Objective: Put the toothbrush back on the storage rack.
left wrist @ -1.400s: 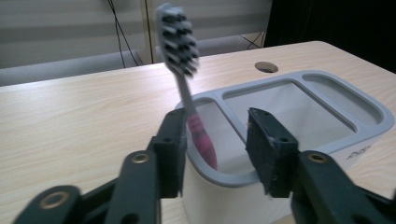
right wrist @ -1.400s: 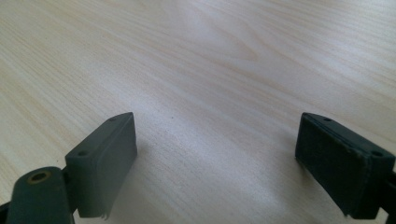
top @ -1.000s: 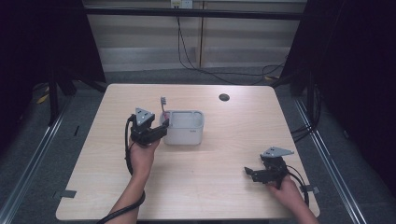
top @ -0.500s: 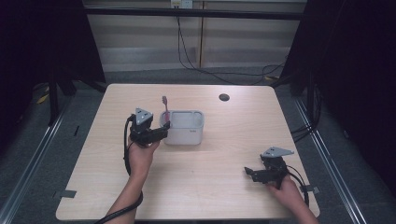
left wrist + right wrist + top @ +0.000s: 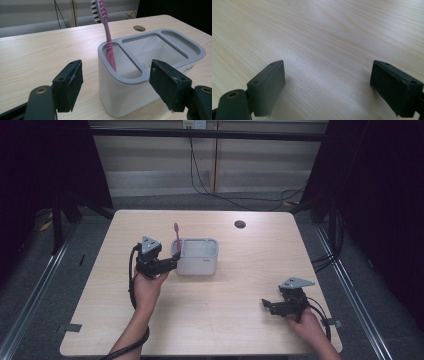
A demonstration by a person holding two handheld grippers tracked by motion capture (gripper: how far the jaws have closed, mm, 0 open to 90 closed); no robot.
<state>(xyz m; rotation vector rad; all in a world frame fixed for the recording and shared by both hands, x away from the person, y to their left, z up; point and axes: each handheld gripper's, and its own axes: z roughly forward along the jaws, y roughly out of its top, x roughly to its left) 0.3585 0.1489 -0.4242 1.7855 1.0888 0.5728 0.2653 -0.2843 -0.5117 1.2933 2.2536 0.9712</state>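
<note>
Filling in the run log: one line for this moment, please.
left gripper: fingers just opening, nothing held | pink plastic toothbrush: upright in grey-rimmed white holder | right gripper: open over table

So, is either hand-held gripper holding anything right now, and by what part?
Nothing is held. The left hand-held gripper has just been opening; the pink toothbrush stands free in the holder.

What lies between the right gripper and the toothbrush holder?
Bare tabletop, in the high view: nothing between the right gripper and the toothbrush holder, which holds a pink toothbrush.

pink toothbrush (image 5: 109, 42) w/ grey bristles, white holder (image 5: 130, 97) w/ grey rim, light wood-grain table (image 5: 215, 320)
</note>
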